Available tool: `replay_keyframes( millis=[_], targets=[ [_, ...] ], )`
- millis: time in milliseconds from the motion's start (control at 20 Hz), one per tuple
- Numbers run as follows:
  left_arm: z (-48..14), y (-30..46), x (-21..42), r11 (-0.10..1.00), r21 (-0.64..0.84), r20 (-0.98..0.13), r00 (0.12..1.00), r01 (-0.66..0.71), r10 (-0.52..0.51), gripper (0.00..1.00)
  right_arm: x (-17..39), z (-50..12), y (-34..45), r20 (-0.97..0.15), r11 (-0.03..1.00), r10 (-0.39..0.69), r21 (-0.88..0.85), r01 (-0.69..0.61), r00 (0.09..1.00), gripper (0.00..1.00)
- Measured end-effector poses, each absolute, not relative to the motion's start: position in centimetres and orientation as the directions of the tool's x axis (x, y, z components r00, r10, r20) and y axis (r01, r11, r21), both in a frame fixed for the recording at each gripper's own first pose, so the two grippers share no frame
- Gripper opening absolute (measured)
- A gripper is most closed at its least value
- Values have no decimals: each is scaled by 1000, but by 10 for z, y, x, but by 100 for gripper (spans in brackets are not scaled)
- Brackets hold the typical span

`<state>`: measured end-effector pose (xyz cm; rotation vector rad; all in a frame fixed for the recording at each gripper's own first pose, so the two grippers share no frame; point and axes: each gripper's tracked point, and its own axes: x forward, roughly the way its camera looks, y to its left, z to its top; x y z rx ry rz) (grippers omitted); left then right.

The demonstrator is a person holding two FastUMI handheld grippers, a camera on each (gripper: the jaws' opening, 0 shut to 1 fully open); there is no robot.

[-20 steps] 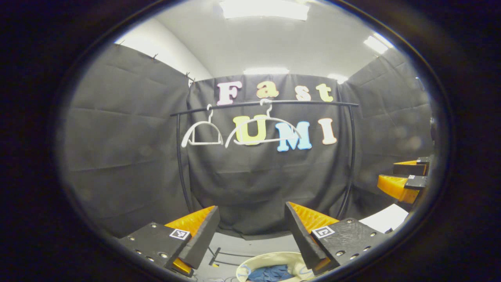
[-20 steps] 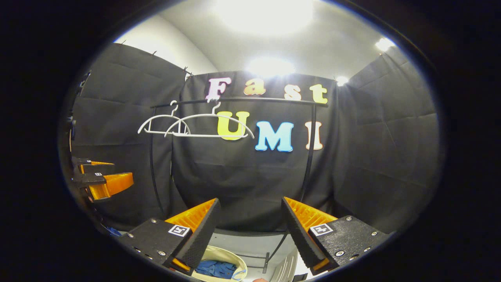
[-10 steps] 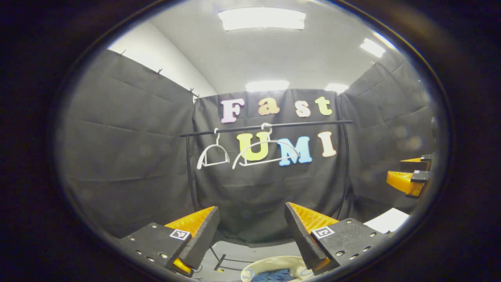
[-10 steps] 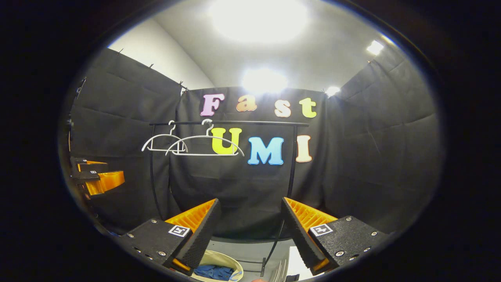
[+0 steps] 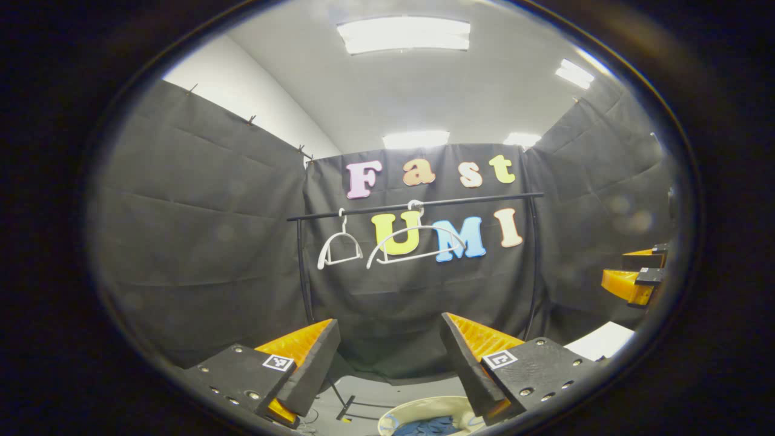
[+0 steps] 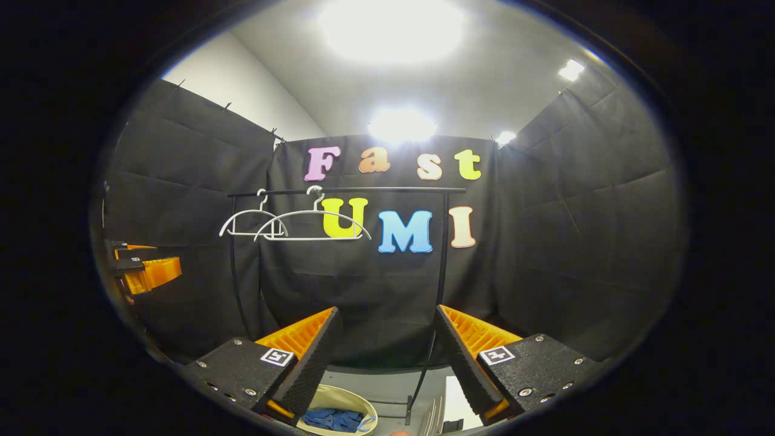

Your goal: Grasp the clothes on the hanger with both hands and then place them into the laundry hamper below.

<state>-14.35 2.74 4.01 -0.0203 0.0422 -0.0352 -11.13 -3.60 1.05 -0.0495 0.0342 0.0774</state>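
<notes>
Left claw (image 5: 387, 357) wide open, nothing between the fingers. Right claw (image 6: 387, 357) wide open too, nothing held.

In the left gripper view: far ahead of the left claw and higher up, a black rail (image 5: 418, 206) with two white hangers (image 5: 416, 242) on it, both bare. Just below and a bit to the right of the left claw, the round laundry hamper (image 5: 418, 407) on the floor, with the blue clothes (image 5: 427, 426) lying inside. Off to the far right, level with the claw and well apart from it, the right claw seen again (image 5: 633, 274), its jaws apart. Lower right, a white flat thing (image 5: 599, 340), too cut off to tell what.

In the right gripper view: ahead of the right claw and up to the left, the same rail (image 6: 345, 191) and the two bare hangers (image 6: 312, 221), side by side and overlapping. Below the right claw, a bit to the left, the hamper (image 6: 339, 399) with the blue clothes (image 6: 333, 419) in it. Far to the left, well apart, the left claw seen again (image 6: 140, 266), jaws apart. Bright ceiling lamps (image 6: 390, 27) above.
</notes>
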Motion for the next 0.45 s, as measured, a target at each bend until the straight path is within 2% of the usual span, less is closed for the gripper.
replay_keyframes(
  millis=[450],
  targets=[
    [38, 30, -145, 999, -24, -33, 999, 21, -22, 97, -111, 12, -30, -22, 995, 85, -47, -86, 996, 95]
  ],
)
